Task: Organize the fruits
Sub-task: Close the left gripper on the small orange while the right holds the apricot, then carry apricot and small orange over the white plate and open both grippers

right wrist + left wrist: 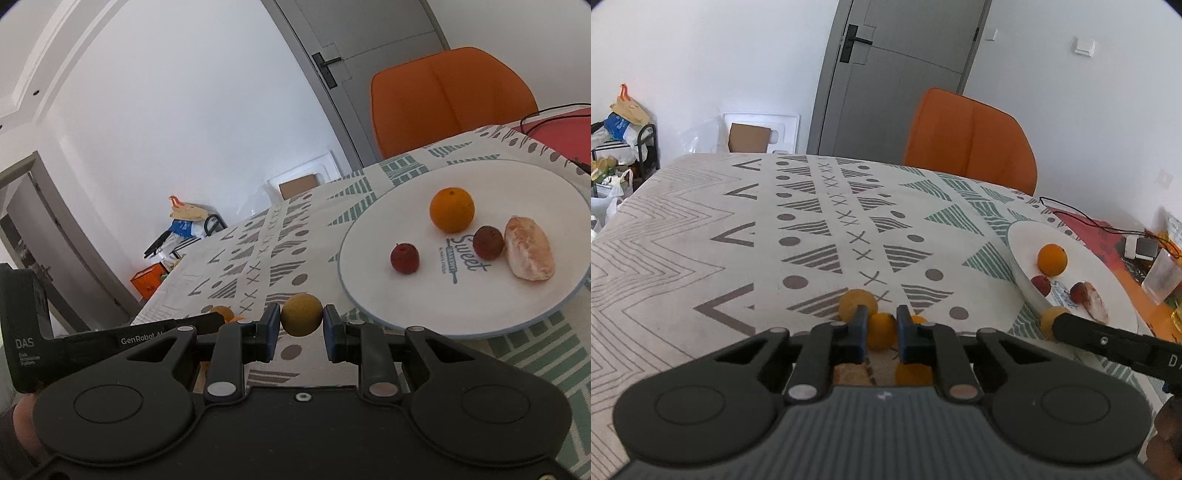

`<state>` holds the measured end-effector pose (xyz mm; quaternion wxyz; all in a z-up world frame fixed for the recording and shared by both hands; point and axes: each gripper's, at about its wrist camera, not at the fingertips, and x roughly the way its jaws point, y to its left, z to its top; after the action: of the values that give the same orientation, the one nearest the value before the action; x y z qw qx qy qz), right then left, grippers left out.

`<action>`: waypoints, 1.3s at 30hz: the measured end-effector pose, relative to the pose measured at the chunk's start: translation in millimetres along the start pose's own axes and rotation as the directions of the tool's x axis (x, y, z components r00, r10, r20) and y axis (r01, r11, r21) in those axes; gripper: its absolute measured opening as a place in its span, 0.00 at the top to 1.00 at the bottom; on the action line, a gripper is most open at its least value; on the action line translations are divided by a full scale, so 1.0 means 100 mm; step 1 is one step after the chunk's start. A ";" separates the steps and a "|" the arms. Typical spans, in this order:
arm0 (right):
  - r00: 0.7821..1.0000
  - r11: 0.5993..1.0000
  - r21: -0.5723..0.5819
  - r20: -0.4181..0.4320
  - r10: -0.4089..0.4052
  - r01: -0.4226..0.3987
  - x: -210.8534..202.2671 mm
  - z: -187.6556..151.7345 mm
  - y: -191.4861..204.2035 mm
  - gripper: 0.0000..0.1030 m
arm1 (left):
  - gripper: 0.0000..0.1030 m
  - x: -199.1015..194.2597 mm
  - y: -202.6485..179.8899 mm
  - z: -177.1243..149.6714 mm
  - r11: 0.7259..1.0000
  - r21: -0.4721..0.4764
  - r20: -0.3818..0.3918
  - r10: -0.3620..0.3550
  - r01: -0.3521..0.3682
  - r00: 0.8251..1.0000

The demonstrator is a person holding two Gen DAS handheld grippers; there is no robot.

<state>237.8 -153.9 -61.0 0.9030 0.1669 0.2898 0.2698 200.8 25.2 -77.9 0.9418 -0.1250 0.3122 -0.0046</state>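
Note:
My left gripper (882, 325) is shut on a small orange fruit (882, 331) just above the patterned tablecloth. A yellow fruit (857, 303) lies beyond its left finger, and more orange fruit (913, 373) lies under it. My right gripper (300, 323) is shut on a round yellow fruit (301, 314) and holds it near the rim of the white plate (373, 266). On the plate are an orange (451, 209), two small red fruits (405, 258) (488, 242) and a pale peeled piece (529, 248). The right gripper also shows in the left wrist view (1052, 320).
An orange chair (971, 136) stands at the table's far side. A clear cup (1161, 278), a red mat (1097, 236) and a black cable (1071, 212) lie right of the plate. A grey door (897, 74) and clutter on a rack (620, 147) are behind.

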 end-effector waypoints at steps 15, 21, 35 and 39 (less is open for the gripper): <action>0.997 0.998 0.053 0.068 -0.037 0.034 -0.28 0.06 -0.32 0.77 | 0.87 -0.10 -0.30 0.15 0.998 0.053 0.051 -0.016 0.013 0.999; 0.994 0.995 0.080 0.094 -0.063 0.056 -0.38 0.07 -0.49 0.77 | 0.87 -0.06 -0.51 0.21 0.996 0.088 0.056 -0.032 0.027 0.998; 0.981 0.982 0.169 0.162 -0.108 0.080 -0.58 0.04 -0.93 0.64 | 0.87 0.12 -1.07 0.23 0.981 0.176 0.034 -0.092 0.084 0.995; 0.980 0.984 0.167 0.172 -0.096 0.067 -0.57 0.02 -0.94 0.62 | 0.87 0.15 -1.19 0.22 0.976 0.199 0.028 -0.098 0.090 0.995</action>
<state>236.3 -262.8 -77.7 0.9193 0.2505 0.2347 0.1923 234.6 -86.4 -41.4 0.9539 -0.0454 0.2863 -0.0779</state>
